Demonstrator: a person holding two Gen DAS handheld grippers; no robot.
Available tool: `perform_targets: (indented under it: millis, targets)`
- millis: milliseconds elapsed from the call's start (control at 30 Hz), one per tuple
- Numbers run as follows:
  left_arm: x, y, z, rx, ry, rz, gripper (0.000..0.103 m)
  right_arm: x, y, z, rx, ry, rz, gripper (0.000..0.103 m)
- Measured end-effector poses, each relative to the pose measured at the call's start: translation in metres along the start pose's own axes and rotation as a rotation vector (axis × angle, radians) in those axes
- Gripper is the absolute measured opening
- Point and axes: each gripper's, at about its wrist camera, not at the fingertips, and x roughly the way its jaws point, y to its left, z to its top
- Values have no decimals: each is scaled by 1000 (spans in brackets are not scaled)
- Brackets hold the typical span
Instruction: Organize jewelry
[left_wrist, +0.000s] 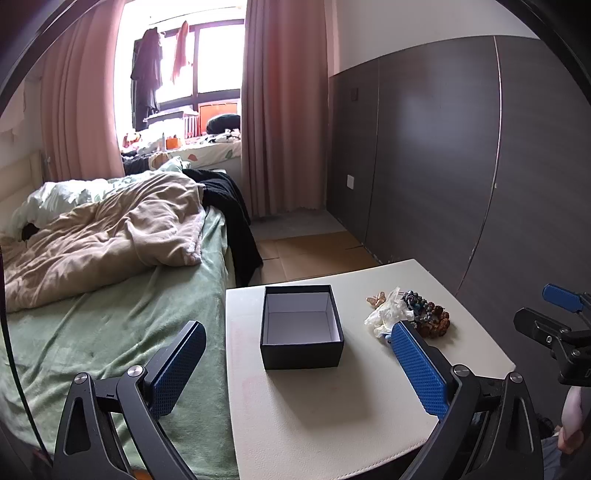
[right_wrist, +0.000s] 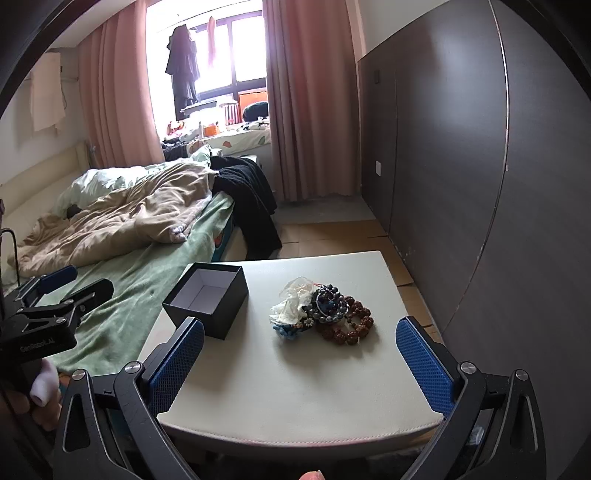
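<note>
An open, empty black box (left_wrist: 301, 326) with a white inside stands on the white table (left_wrist: 314, 406); it also shows in the right wrist view (right_wrist: 208, 301). A pile of jewelry lies to its right: dark blue beads (right_wrist: 328, 301), brown bead bracelets (right_wrist: 347, 325), a small plastic bag (right_wrist: 291, 304) and a butterfly piece (left_wrist: 376, 299). The pile shows in the left wrist view (left_wrist: 424, 314). My left gripper (left_wrist: 297, 363) is open, hovering over the table before the box. My right gripper (right_wrist: 299, 360) is open, before the pile. Both are empty.
A bed (left_wrist: 110, 295) with a green sheet and a beige blanket touches the table's left side. A dark wardrobe wall (right_wrist: 480, 166) runs along the right. Cardboard covers the floor (left_wrist: 314, 251) beyond the table. Pink curtains frame a window.
</note>
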Motion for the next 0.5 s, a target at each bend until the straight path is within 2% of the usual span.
perform_targets:
  millis: [500]
  targets:
    - [1, -1, 0, 2, 0, 2, 100, -2, 4, -1, -9, -5, -2, 103]
